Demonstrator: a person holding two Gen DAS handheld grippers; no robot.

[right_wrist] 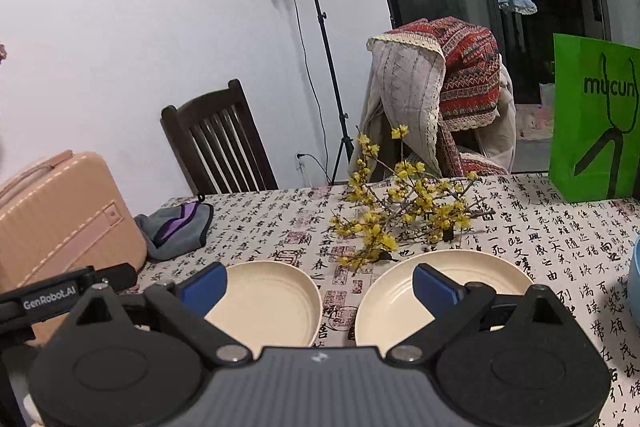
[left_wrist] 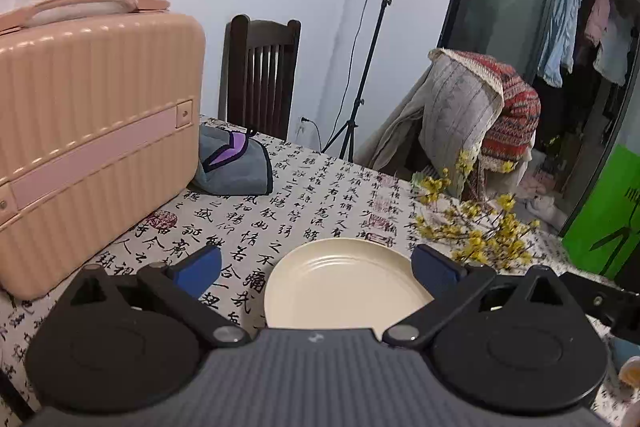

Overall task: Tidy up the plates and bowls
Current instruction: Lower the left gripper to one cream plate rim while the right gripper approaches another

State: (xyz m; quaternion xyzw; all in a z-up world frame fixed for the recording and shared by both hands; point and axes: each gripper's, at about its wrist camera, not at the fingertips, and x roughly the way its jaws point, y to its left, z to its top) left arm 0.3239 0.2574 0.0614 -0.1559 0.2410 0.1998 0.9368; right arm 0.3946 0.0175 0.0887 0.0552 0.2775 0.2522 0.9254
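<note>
In the left wrist view a cream plate [left_wrist: 344, 287] lies on the calligraphy-print tablecloth [left_wrist: 256, 223], just ahead of my left gripper [left_wrist: 318, 263]. The gripper is open, its blue pads [left_wrist: 202, 265] spread wider than the plate and holding nothing. The right wrist view has two cream plates side by side, one on the left [right_wrist: 272, 303] and one on the right [right_wrist: 390, 311]. My right gripper [right_wrist: 320, 283] hovers open over the gap between them, one pad [right_wrist: 434, 285] above the right plate. A blue bowl's edge [right_wrist: 635, 279] shows at far right.
A pink suitcase [left_wrist: 92, 131] stands at the left with a grey-purple cloth [left_wrist: 236, 167] beside it. Yellow flower branches [right_wrist: 404, 211] lie behind the plates. A green paper bag [right_wrist: 592, 123] stands at the back right. A dark chair [right_wrist: 218, 143] and a lamp stand [right_wrist: 324, 51] are behind the table.
</note>
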